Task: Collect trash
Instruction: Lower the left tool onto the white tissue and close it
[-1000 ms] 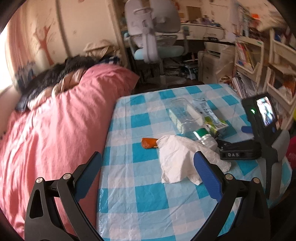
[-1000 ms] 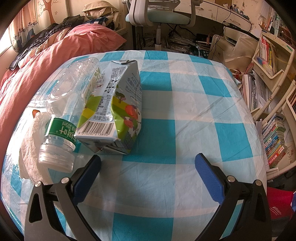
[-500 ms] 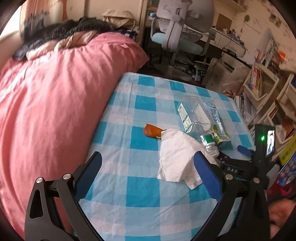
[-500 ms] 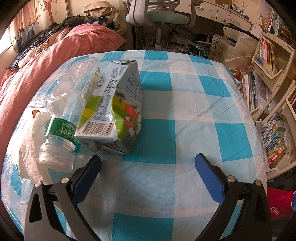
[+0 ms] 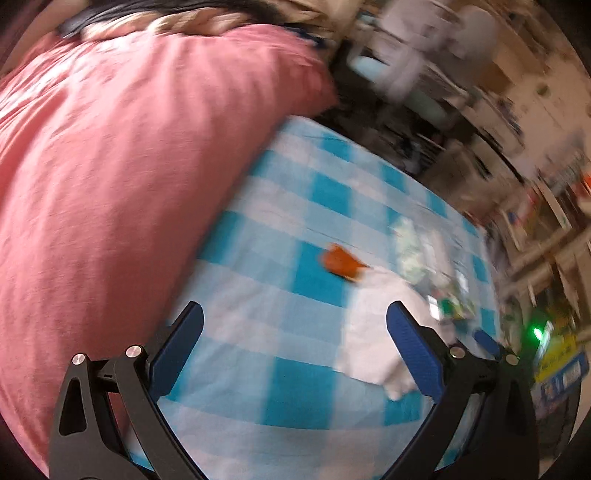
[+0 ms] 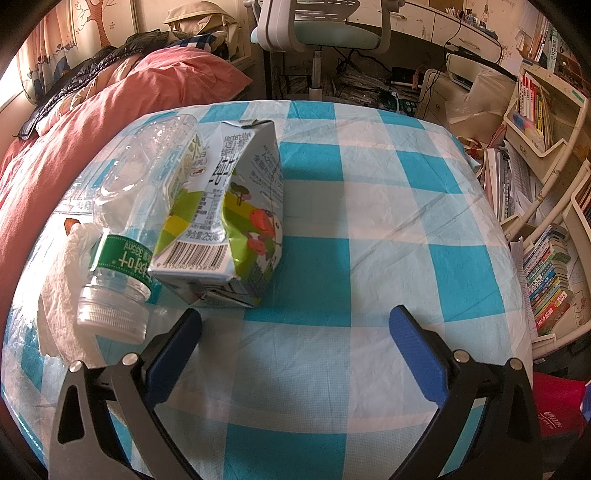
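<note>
On the blue-and-white checked tablecloth (image 6: 369,192) lie a clear plastic bottle (image 6: 129,221) with a green label and a crushed milk carton (image 6: 229,218), side by side. A crumpled white tissue (image 5: 376,325) and a small orange wrapper (image 5: 340,262) lie to their left. My right gripper (image 6: 295,332) is open, just in front of the carton and bottle, touching neither. My left gripper (image 5: 295,328) is open above the cloth, the tissue beside its right finger. The left wrist view is blurred by motion.
A pink duvet (image 5: 129,166) on a bed borders the table's left side. An office chair (image 6: 317,33) and desk stand behind. Bookshelves (image 6: 546,122) and stacked books crowd the right. A red object (image 6: 557,413) sits low at the right.
The left gripper has swung left and tilted, so the trash drifted right in its view and the bed fills more of it. The right gripper has not moved.
</note>
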{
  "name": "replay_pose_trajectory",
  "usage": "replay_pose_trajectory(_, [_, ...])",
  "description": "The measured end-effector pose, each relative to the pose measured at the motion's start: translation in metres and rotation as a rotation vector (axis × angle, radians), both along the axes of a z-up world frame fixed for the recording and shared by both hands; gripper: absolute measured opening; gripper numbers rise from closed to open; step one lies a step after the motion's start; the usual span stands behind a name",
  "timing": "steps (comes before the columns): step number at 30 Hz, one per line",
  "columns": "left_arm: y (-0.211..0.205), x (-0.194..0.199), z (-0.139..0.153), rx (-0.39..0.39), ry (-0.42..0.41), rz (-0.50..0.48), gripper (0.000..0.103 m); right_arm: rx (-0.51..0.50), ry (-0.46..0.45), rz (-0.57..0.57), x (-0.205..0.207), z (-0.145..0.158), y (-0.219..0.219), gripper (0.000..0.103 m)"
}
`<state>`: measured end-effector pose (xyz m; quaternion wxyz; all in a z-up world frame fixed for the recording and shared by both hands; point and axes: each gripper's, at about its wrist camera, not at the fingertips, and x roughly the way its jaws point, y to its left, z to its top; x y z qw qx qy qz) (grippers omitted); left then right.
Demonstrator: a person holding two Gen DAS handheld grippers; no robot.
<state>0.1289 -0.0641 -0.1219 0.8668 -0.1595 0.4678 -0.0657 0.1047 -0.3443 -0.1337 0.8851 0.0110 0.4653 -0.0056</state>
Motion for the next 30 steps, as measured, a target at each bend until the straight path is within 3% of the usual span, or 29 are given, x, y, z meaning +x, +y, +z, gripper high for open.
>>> replay_pose_trajectory(4, [-0.053,0.0,0.002,0.066,-0.032,-0.128,0.096,0.001,0.001,-0.007,0.001,0.0,0.0,0.097])
replay_pose_trajectory(7, [-0.081,0.007,-0.007,0.081,0.009,-0.143,0.096,0.002,0.005,-0.019,-0.003,0.0,0.002,0.097])
replay_pose_trajectory(11, [-0.101,0.017,-0.021,0.098,0.069,-0.142,0.096,0.001,0.021,0.078,-0.004,0.001,0.0,0.097])
replay_pose_trajectory(12, [-0.106,0.019,-0.023,0.097,0.067,-0.148,0.091,0.0,0.024,0.093,-0.003,0.001,-0.001,0.097])
replay_pose_trajectory(13, [-0.106,0.018,-0.023,0.088,0.06,-0.156,0.083,0.001,0.028,0.102,-0.002,0.001,-0.002,0.097])
replay_pose_trajectory(15, [-0.108,0.02,-0.025,0.051,0.066,-0.199,0.03,0.0,0.045,0.105,0.0,0.002,-0.004,0.097])
replay_pose_trajectory(17, [-0.105,0.02,-0.024,0.008,0.068,-0.236,0.006,0.001,0.061,0.084,0.002,0.003,-0.005,0.097])
replay_pose_trajectory(24, [-0.067,0.006,0.02,-0.074,-0.077,-0.21,0.002,0.039,0.023,0.012,-0.001,0.014,-0.017,0.097])
replay_pose_trajectory(30, [-0.025,0.007,0.027,-0.114,-0.081,-0.13,0.002,0.048,-0.015,-0.012,-0.002,0.022,-0.019,0.097])
